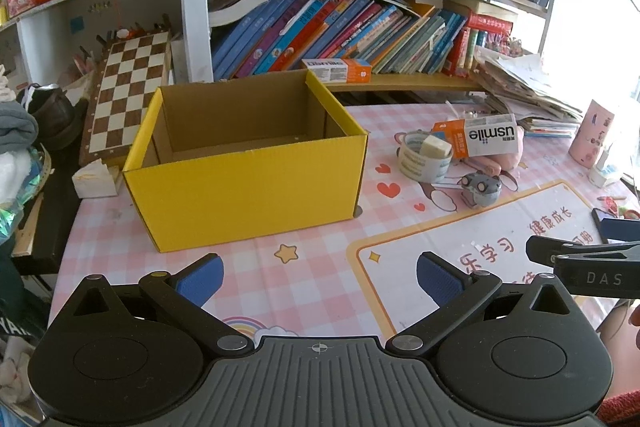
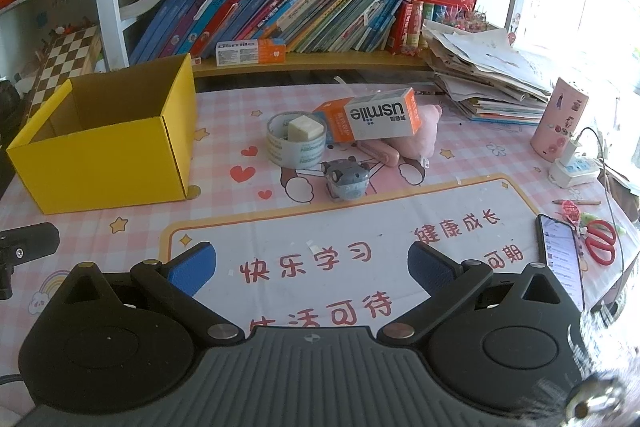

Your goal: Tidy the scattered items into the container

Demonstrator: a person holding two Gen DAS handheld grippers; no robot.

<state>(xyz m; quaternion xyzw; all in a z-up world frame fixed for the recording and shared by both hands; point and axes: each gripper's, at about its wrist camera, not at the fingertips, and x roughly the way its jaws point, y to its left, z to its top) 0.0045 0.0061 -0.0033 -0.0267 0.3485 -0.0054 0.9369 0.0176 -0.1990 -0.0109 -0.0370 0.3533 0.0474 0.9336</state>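
Both of your hand-held grippers are spread wide and hold nothing: the left hand-held gripper (image 1: 320,275) hangs over the near table in front of the yellow box (image 1: 244,163), and the right hand-held gripper (image 2: 312,267) over the printed mat (image 2: 360,247), with the scattered items farther off.

The yellow box stands open and looks bare inside, at the left of the table (image 2: 224,95). The clutter sits in one tight heap to its right. A tape roll (image 2: 296,147) stands with a pale eraser block (image 2: 306,127) resting on top of it. The toothpaste carton (image 2: 372,119) leans tilted against the tape roll and over a pink plush toy (image 2: 420,135). A pink case (image 2: 380,153) lies just in front, and a small grey toy (image 2: 348,179) stands nearest you.

The heap is where trouble could start, I judge:

- Pull the tape roll first, and the eraser block could tumble off and the carton drop.
- Lift the carton carelessly, and its low end may knock the eraser.
- The box is light card, so a nudge on its rim may slide it.
- Keep wide of the phone (image 2: 560,259) and scissors (image 2: 600,239) at the near right edge, and the charger cable beyond them.

The grey toy, standing free, seems the safest first pick.
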